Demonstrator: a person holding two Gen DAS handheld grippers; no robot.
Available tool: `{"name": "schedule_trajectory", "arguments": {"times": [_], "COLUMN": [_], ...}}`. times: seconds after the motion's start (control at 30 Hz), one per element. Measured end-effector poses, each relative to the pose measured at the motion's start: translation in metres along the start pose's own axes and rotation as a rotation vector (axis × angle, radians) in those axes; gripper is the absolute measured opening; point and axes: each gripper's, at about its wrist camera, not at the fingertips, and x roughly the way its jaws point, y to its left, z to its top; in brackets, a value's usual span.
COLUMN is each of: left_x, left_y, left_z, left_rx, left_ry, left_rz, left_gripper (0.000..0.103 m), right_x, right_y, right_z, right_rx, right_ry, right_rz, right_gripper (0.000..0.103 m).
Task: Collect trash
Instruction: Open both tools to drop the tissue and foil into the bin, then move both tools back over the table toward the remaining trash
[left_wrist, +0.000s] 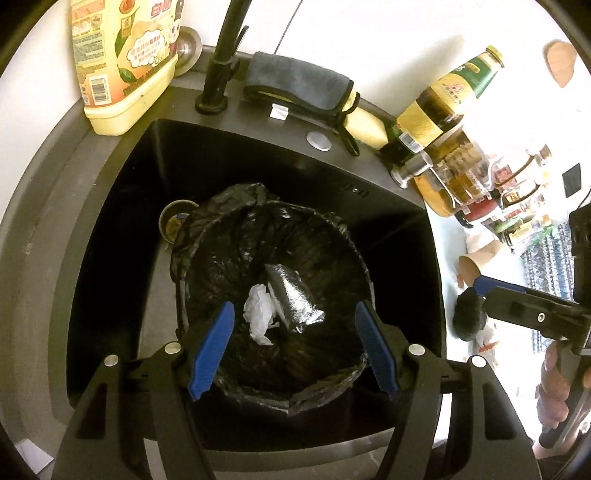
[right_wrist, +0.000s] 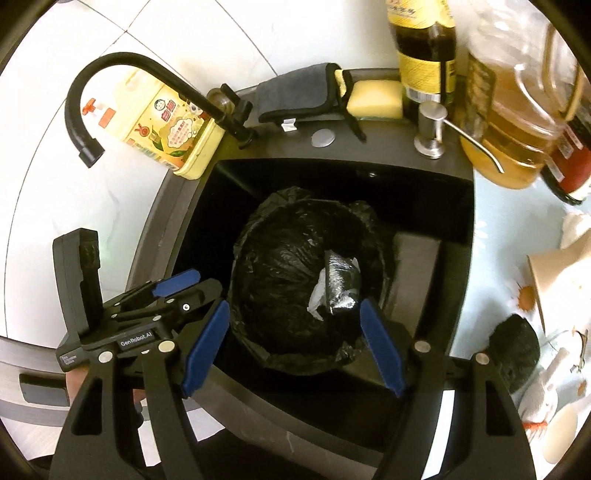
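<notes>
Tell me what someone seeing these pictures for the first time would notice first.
A bin lined with a black bag stands inside the dark sink, with a white crumpled tissue and a foil-wrapped packet lying at its bottom. Both blue-padded grippers, left gripper and right gripper, hang open and empty above it. A yellow detergent bottle stands at the sink's back corner by the black faucet.

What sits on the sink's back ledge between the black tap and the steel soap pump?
In the right wrist view, between the black tap and soap pump: a folded grey cloth, a yellow sponge and a round metal cap.
</notes>
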Motion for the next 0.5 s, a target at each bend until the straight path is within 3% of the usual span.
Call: {"name": "schedule_trajectory", "arguments": {"times": [0.2, 0.37, 0.5], "left_x": [-0.007, -0.007, -0.001], "left_y": [-0.009, -0.02, -0.031], "left_z": [-0.008, -0.016, -0.023], "left_rx": [0.026, 0.047, 0.062], "left_ry": [-0.001, 0.02, 0.043], "left_rz": [0.003, 0.0, -0.006], "left_gripper": [0.066, 0.066, 0.073], "right_x": [-0.015, -0.023, -0.029], "right_y": [-0.006, -0.019, -0.036], "right_z": [-0.014, -0.027, -0.037], "right_rx": [0.012, 0.032, 0.043], "right_ry": [-0.027, -0.025, -0.006], "right_rz": [-0.023, -0.05, -0.081], "right_gripper": [0.073, 0.079, 0.079]}}
